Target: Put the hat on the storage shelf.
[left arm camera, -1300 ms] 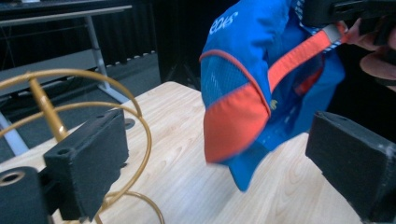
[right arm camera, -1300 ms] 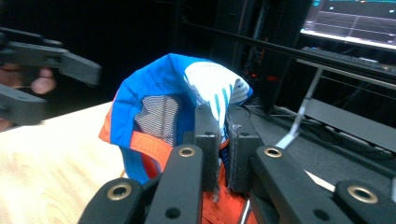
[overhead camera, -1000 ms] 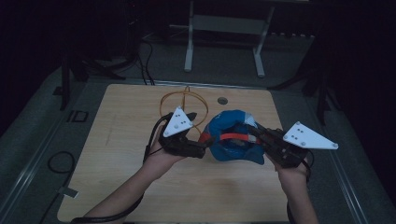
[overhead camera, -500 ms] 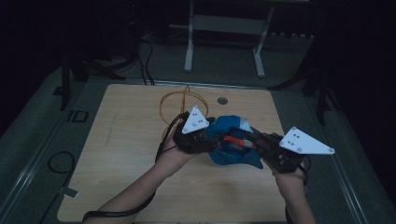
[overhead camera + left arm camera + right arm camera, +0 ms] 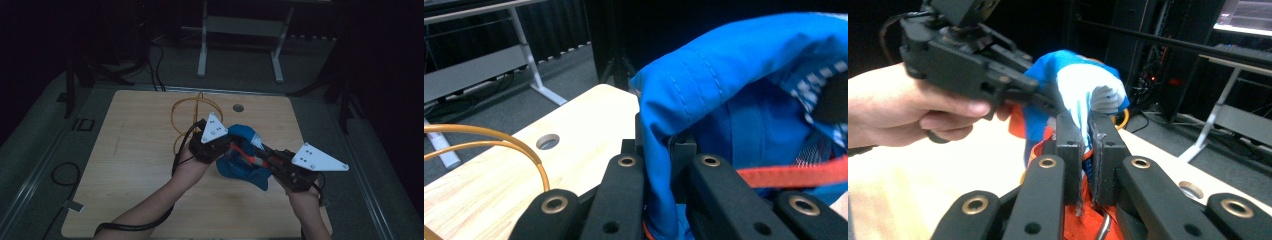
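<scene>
The left claw is clamped on a fold of the blue bag, its jaws pinching the stitched blue hem with cloth rising between them, and the right claw is likewise closed on the bag's fabric, nipping a white-and-blue patch just above some orange lining. From where I stand, the bag hangs between the two claws, a little right of the bench's middle at about four o'clock, bunched up and seemingly lifted off or only brushing the bench. An orange strap runs across the bag's mouth near the left claw. It looks to me as though the person is spreading the opening or turning the bag. To do that well, both pinches should stay firm on the hem rather than on loose inner cloth, and the hands should draw apart evenly, left toward nine o'clock and right toward three, so the fabric tightens without slipping out of either grip. The strap is best kept clear of the jaws. Beyond the left hand, at about eleven o'clock from the bag, stands a golden wire hoop; I'd keep the left elbow tucked so the trailing cable doesn't snag it.
</scene>
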Demonstrator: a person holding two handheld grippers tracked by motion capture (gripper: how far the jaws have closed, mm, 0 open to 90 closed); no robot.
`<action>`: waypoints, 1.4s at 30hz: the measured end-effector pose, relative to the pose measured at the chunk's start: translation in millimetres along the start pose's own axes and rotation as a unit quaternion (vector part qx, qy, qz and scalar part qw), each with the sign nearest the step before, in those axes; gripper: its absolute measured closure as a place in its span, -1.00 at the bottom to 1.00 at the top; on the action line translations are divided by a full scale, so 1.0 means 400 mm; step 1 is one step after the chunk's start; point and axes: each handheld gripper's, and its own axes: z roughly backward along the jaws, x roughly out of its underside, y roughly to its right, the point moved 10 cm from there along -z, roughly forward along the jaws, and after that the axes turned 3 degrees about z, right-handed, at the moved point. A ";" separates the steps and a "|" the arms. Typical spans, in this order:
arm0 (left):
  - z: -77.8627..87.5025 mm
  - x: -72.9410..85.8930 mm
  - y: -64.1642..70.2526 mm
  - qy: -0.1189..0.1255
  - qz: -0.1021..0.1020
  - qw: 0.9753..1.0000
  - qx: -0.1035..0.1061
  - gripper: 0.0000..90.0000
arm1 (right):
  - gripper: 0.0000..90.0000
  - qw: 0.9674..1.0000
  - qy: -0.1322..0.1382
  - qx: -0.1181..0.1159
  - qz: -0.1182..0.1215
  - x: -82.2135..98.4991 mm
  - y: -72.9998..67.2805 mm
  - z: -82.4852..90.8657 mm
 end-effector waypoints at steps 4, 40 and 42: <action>0.006 -0.007 0.009 0.011 -0.012 1.000 0.003 0.98 | 0.84 1.000 0.000 -0.003 -0.010 0.005 -0.011 0.011; 0.134 -0.024 0.076 0.108 -0.103 0.963 0.226 0.97 | 0.12 0.998 0.000 -0.063 -0.028 0.029 -0.050 0.106; 0.133 -0.025 0.073 0.110 -0.101 0.963 0.226 0.97 | 0.08 0.996 -0.003 -0.082 -0.026 0.033 -0.077 0.086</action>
